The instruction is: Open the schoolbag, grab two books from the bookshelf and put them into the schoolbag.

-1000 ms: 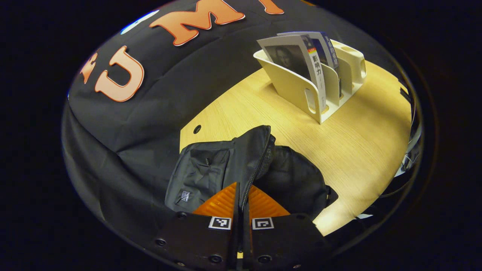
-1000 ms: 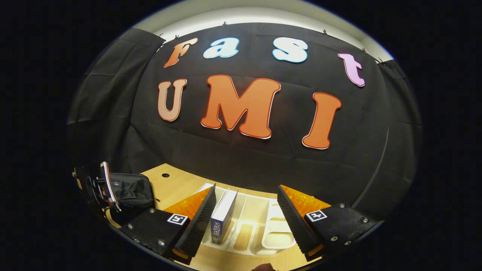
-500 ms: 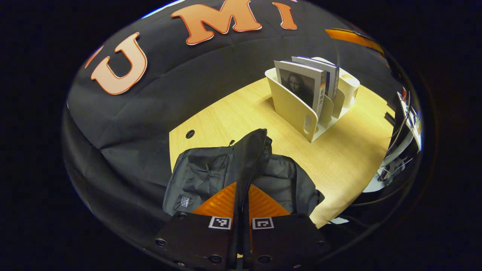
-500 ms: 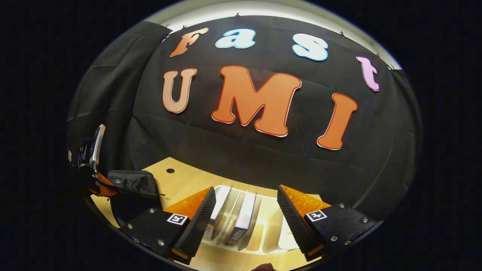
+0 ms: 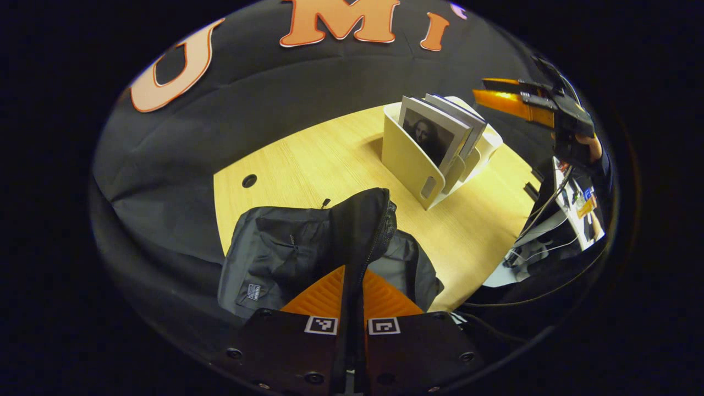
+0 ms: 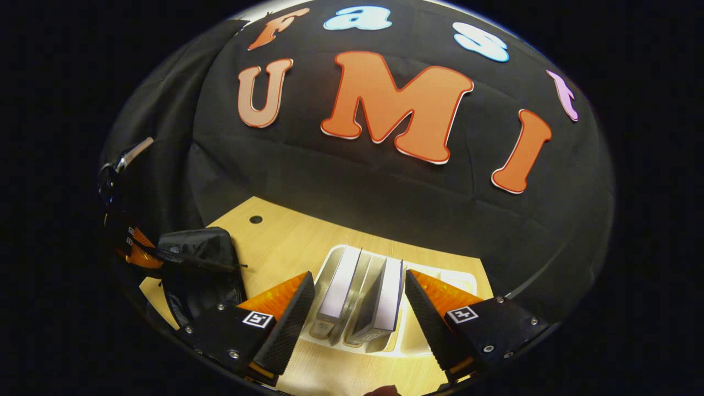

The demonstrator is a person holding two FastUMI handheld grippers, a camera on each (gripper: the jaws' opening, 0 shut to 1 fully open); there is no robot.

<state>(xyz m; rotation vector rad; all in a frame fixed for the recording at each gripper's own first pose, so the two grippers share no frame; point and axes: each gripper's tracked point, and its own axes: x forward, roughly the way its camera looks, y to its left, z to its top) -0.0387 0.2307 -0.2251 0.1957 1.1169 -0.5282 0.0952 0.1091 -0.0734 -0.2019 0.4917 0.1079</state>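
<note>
The black schoolbag lies on the wooden table, its zipped edge pulled up into a ridge. My left gripper is shut on that zipper edge. Beyond it stands a cream bookshelf with two upright books. In the right gripper view, my right gripper is open above the bookshelf. The left book and the right book stand between its fingers, untouched. The right gripper also hangs in the air beyond the shelf in the left gripper view. The schoolbag and the left gripper show far left.
The table has a round cable hole near the black cloth wall. Cables and loose items hang past the table's right edge. A hand holds the right gripper.
My right gripper has moved over the shelf, so both books now sit between its open fingers. My left gripper stays shut on the bag's edge and has drawn back a little.
</note>
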